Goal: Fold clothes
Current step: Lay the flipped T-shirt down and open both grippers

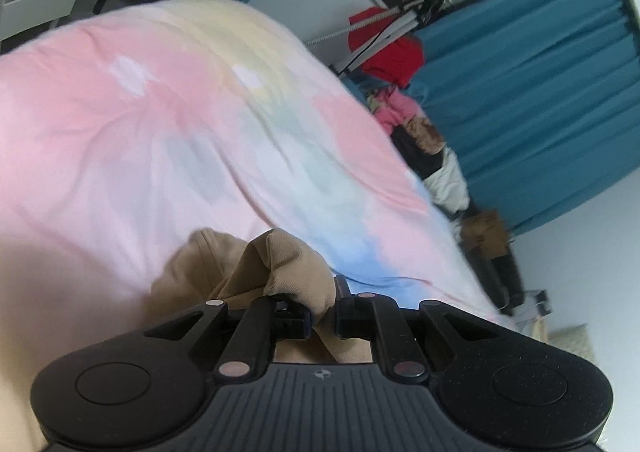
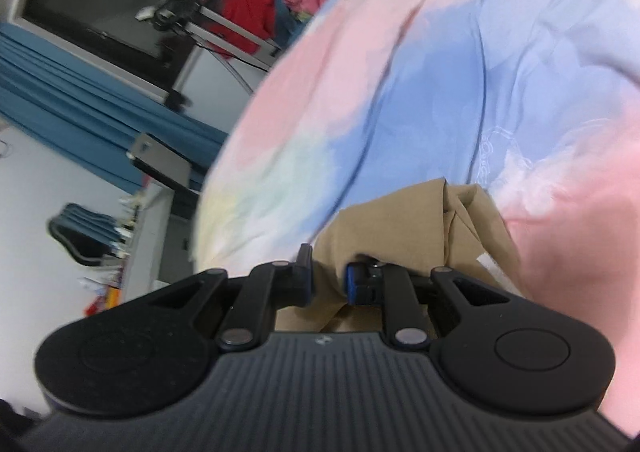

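Both grippers are clamped on a tan garment [image 1: 280,264], each pinching a bunched fold of it. In the left wrist view the left gripper [image 1: 322,316] has cloth wedged between its jaws, the fabric humping up toward twelve o'clock from the fingertips. In the right wrist view the right gripper [image 2: 328,280] grips the same tan cloth, which rises from the jaws toward one o'clock.

The garment hangs just over a pastel tie-dyed bedspread [image 1: 160,112], pink, blue and pale yellow, that fills most of both views. At two o'clock in the left view a pile of other clothes [image 1: 416,132] lies along the bed's far edge, before a blue curtain [image 1: 540,92].

I take this to be the carrying or spreading step: the piece is held at two points and brought over the bed, not yet laid flat. The next move seems to call for drawing the two holds apart so the cloth goes taut, then lowering it smooth onto the spread.

The garment is too crumpled at both grips to tell which way it points or where its long axis runs; probably that axis runs between the two grips.
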Available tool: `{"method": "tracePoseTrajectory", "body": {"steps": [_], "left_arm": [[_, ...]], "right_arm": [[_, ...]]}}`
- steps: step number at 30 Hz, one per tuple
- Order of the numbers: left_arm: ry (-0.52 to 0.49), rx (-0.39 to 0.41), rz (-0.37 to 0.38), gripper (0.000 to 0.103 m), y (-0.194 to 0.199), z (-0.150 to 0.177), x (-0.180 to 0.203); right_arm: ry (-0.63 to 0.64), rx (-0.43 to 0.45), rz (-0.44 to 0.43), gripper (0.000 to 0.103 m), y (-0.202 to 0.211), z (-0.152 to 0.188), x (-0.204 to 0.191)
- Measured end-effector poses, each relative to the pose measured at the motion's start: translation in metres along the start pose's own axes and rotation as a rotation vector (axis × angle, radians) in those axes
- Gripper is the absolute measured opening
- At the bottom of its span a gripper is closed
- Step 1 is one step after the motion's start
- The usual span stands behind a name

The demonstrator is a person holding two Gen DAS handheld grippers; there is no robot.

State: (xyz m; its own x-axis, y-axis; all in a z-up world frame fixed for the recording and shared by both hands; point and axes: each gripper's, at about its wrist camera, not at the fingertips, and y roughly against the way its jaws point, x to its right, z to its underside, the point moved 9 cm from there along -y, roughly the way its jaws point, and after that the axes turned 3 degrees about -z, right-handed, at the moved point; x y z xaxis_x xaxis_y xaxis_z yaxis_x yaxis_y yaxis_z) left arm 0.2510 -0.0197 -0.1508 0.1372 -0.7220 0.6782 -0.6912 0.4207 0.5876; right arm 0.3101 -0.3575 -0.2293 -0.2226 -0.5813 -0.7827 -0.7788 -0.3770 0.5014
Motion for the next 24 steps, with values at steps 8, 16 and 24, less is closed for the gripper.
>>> {"method": "tracePoseTrajectory", "body": {"steps": [8,16,24], "left_arm": [[-0.134,0.006,-0.065,0.016,-0.046,0.004,-0.018],[-0.403,0.077,-0.077,0.089,-0.025,0.025,0.018],[-0.653,0.072,-0.230,0.090,-0.038,0.053,0.016]], "right_arm": [[0.059,-0.034,0.061,0.022,-0.045,0.005,0.023],[0.379,0.109,-0.025,0.082,-0.017,0.032,-0.026],[0.617,0.022,0.099,0.081,-0.042,0.040,-0.024]]}}
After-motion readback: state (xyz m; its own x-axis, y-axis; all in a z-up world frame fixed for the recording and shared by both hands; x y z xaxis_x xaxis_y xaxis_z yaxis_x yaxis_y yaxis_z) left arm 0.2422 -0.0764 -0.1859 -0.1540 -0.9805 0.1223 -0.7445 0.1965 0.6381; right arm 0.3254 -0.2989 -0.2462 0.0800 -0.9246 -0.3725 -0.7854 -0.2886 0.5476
